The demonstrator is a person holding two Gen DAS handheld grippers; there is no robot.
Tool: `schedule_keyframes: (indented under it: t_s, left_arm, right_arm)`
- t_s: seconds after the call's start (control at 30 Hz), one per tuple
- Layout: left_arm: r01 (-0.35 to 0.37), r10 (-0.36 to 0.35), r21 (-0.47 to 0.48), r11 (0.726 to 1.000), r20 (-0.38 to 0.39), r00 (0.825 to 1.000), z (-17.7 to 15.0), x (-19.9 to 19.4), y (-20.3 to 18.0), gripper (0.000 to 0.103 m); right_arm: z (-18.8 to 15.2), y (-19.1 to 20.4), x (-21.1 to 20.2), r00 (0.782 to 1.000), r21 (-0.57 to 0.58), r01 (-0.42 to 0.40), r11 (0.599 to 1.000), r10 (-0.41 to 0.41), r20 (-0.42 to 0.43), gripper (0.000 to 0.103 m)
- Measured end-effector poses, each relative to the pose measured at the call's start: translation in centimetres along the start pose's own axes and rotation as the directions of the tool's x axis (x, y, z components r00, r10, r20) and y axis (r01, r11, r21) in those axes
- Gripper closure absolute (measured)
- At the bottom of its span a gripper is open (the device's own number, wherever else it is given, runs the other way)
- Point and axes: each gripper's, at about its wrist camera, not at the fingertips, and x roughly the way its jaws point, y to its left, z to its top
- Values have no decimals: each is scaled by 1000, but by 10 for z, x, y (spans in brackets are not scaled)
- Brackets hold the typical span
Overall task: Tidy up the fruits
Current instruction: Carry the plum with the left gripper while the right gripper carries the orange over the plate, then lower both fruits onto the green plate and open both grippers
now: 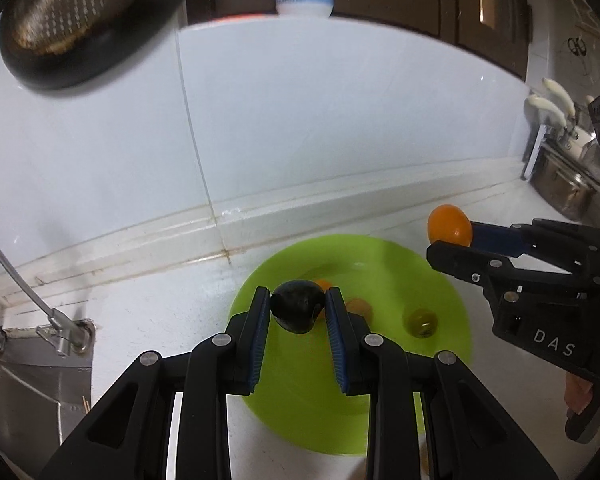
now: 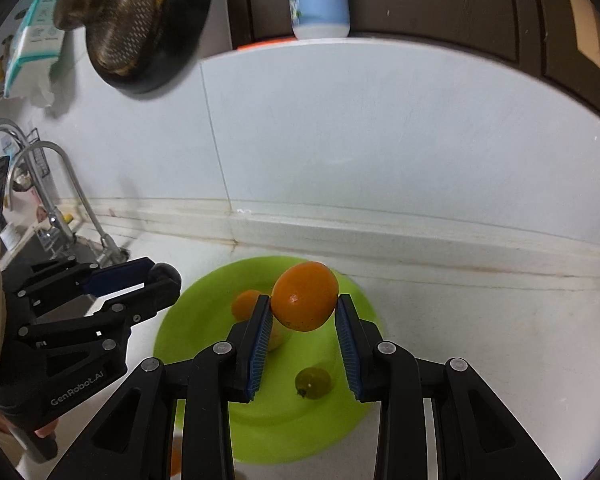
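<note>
**Both grippers hold fruit above the green plate**

The white desk runs to a tiled wall at the far side, with a steel sink at the near left in the left wrist view and a curved faucet at the far left in the right wrist view. A dark strainer pan hangs on the wall at the upper left, and a pale blue bottle stands on a ledge above the tiles.

The green plate lies on the desk, near the wall. On it rest a small orange fruit toward the far left and a small green fruit toward the near right.

The left gripper is closed on a dark fruit, the blue-padded fingers pressing it from either side; it sits at the fingertips, over the near-left part of the plate. The right gripper clasps an orange the same way, its fingers set a little wider, over the plate's middle or far side. In the left wrist view this orange appears at the plate's far right edge.

The deciding relation is vertical: both fruits seem to lie above the plate, so each release likely needs only a descent. Neither held fruit shows a marked long axis. The left gripper looks nearer the plate's surface, though height is hard to judge.
</note>
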Motion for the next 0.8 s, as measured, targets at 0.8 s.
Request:
schedule_keyframes:
  t_s: [0.8]
  left_arm:
    - [25,-22,29,999,-116,993,-13,52,3,71]
  right_arm:
    - [-10,-2,59,994,6,9,1000,-8,-113,69]
